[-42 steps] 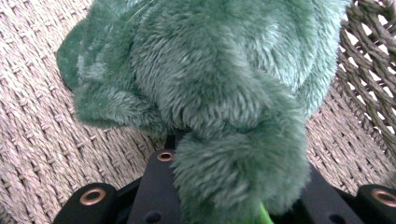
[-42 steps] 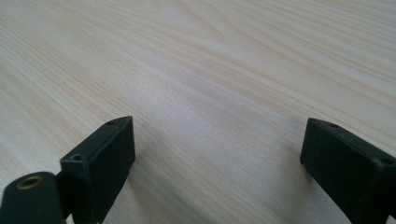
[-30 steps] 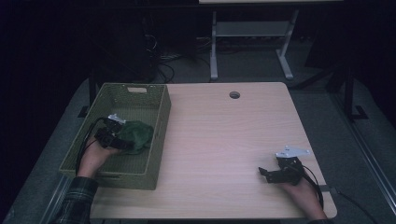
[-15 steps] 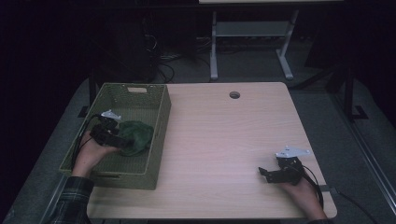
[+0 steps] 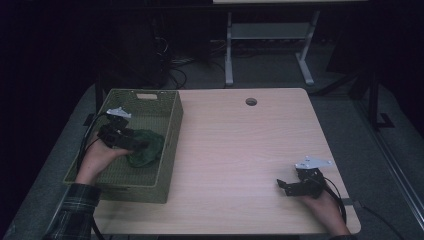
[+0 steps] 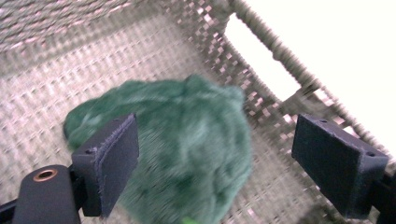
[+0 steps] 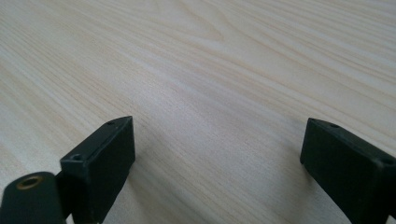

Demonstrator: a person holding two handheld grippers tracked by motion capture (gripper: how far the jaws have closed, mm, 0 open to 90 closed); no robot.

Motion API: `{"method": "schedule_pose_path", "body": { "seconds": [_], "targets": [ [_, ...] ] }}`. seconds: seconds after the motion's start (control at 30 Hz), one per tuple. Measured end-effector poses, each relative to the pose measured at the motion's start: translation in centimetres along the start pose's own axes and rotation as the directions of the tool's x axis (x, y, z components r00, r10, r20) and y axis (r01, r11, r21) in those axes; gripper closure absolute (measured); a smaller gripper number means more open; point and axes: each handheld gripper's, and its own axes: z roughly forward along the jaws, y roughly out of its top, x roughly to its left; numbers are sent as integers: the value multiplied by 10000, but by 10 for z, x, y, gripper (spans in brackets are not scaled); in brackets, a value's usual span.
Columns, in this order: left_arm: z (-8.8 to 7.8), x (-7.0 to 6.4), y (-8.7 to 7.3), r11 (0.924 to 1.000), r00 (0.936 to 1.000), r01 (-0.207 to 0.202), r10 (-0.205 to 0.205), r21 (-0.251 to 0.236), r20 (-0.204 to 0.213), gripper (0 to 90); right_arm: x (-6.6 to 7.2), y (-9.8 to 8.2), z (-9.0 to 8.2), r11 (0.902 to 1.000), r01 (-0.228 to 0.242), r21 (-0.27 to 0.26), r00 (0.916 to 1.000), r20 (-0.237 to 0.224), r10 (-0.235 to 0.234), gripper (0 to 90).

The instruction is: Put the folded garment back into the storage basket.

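Left gripper (image 5: 142, 146) lifted, jaws just opened wide | green cloth (image 6: 187, 149) released in basket (image 5: 170, 130), frame left | right gripper (image 5: 284, 185) wide, empty, unmoved.

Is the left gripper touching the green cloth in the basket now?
Apart. In the left gripper view the left gripper has its jaws spread wide, and the green cloth lies beyond them on the floor of the basket, clear of both pads.
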Motion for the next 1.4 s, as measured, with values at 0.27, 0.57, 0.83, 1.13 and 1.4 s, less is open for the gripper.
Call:
{"method": "schedule_pose_path", "body": {
  "seconds": [0.27, 0.57, 0.83, 1.13, 1.4],
  "targets": [
    [5, -23, 16, 9993, 9990, -275, 284, -272, 349, 143, 0, 0, 0, 10000, 1, -4, 10000, -1, -1, 99],
    [13, -60, 36, 9961, 9941, -665, 712, -585, 815, 144, 0, 0, 0, 10000, 1, 2, 10000, -1, -1, 99],
    [29, -98, 53, 9878, 9827, -1222, 1341, -966, 1280, 144, 0, 0, 0, 10000, -13, 3, 10000, -1, 13, 99],
    [59, -140, 60, 9782, 9687, -1759, 1919, -1102, 1577, 146, 0, 0, 0, 10000, 0, -3, 10000, -3, 0, 99],
    [91, -169, 47, 9685, 9592, -2227, 2381, -1111, 1524, 145, 0, 0, 0, 10000, -11, 3, 10000, -6, 11, 99]
  ]
}}
